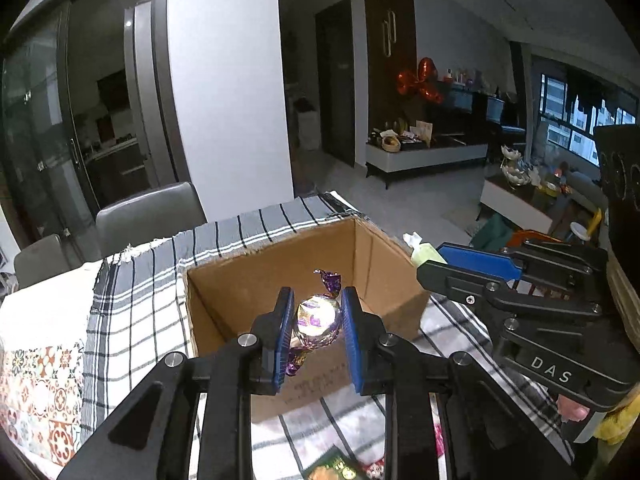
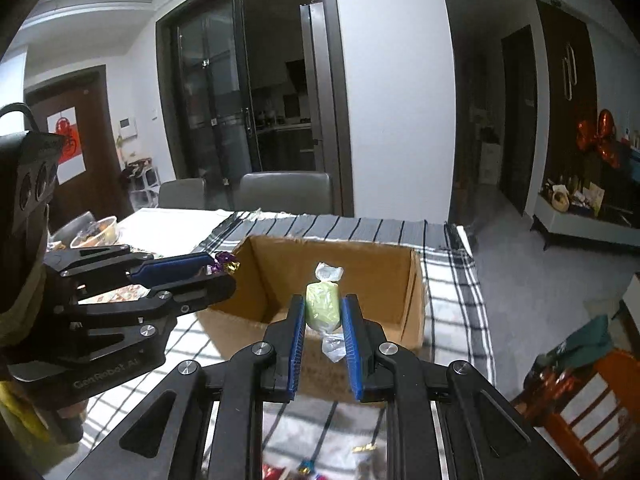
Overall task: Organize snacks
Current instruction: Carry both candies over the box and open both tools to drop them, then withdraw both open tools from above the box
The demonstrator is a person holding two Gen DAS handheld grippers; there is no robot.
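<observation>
Foil candy (image 1: 317, 317) pinched above cardboard box (image 1: 256, 280).

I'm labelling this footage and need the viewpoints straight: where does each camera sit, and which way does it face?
Left wrist: sits on the left hand-held gripper, looking along its fingers at the purple-wrapped candy it holds over the cardboard box; the right hand-held gripper enters from the right.
Right wrist: sits on the right hand-held gripper, looking at its green candy above the same box; the left hand-held gripper enters from the left.
Shared: box, striped cloth, both grippers, both candies.
</observation>
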